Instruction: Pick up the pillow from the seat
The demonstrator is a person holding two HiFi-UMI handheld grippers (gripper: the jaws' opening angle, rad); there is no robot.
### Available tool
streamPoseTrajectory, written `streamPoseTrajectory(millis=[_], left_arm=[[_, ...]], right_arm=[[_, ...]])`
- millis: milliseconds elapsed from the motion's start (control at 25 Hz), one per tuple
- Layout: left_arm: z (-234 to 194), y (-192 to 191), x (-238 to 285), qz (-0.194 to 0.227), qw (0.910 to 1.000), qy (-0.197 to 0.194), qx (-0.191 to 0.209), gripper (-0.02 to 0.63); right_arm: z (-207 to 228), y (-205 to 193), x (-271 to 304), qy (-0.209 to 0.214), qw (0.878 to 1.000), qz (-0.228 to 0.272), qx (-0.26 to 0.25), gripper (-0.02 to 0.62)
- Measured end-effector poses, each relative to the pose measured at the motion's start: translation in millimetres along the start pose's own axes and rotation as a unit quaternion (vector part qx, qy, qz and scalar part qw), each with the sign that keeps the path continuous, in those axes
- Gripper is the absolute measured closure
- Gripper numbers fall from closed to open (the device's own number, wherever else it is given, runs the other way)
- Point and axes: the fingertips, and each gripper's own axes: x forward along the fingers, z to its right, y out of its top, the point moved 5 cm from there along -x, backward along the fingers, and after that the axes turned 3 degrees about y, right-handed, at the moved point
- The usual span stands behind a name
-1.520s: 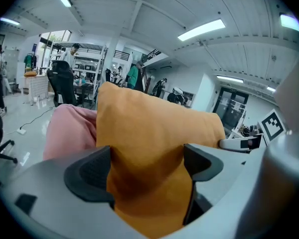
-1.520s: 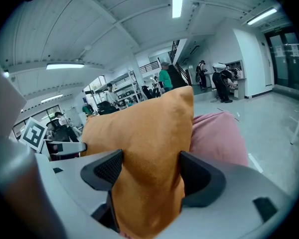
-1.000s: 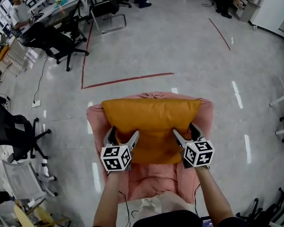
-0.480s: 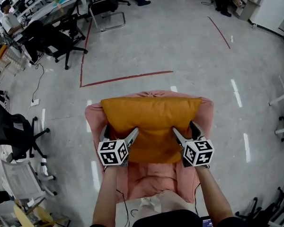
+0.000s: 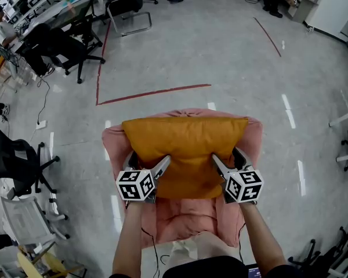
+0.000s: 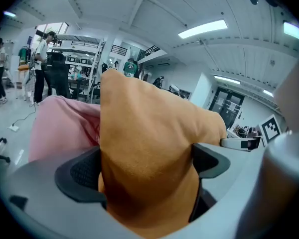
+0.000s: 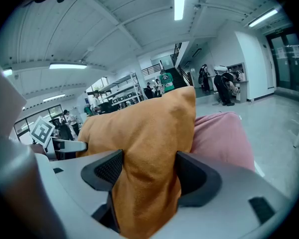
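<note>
An orange pillow leans against the back of a pink armchair. My left gripper is at the pillow's lower left edge. In the left gripper view its jaws stand wide around the pillow, and the fabric fills the gap of the left gripper without looking squeezed. My right gripper is at the lower right edge. There the pillow is pinched narrow between the pads of the right gripper. The pillow's bottom edge rests on the seat.
Black office chairs stand at the far left by a desk, with another black chair and a white one close on the left. A red tape line runs across the grey floor beyond the armchair.
My left gripper has shifted slightly left and toward me along the pillow's edge. The right gripper and the pillow have stayed where they were.
</note>
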Motion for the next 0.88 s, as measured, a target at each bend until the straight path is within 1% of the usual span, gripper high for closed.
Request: streamPoseTrajectory(millis=[40, 80, 120, 280, 440, 600, 720, 880], left_arm=[[2, 0, 0, -0.007, 0.9999, -0.007, -0.005, 0.044], [4, 0, 0, -0.016, 0.9998, -0.012, -0.01, 0.088], [6, 1, -1, -0.023, 0.9996, -0.016, -0.011, 0.114], [11, -1, -6, -0.032, 0.9993, -0.018, -0.009, 0.188], [16, -5, -7, -0.04, 0.9989, -0.025, -0.004, 0.271], [19, -6, -11, -0.047, 0.9986, -0.024, -0.006, 0.336], [19, -6, -15, -0.047, 0.9986, -0.023, -0.007, 0.382], [22, -7, -20, -0.043, 0.9988, -0.022, -0.005, 0.394]], right_arm=[[0, 1, 0, 0.001, 1.0, -0.003, -0.001, 0.252], [-1, 1, 0, 0.003, 1.0, -0.006, -0.002, 0.253], [-2, 2, 0, 0.006, 1.0, -0.01, -0.005, 0.256], [-11, 3, -1, 0.018, 0.999, -0.027, -0.017, 0.345], [-15, -2, 1, 0.016, 0.999, -0.031, -0.019, 0.416], [-21, -3, 3, 0.018, 0.999, -0.034, -0.019, 0.476], [-28, -3, 5, 0.02, 0.999, -0.039, -0.021, 0.506], [-28, -3, 2, 0.021, 0.999, -0.04, -0.021, 0.512]])
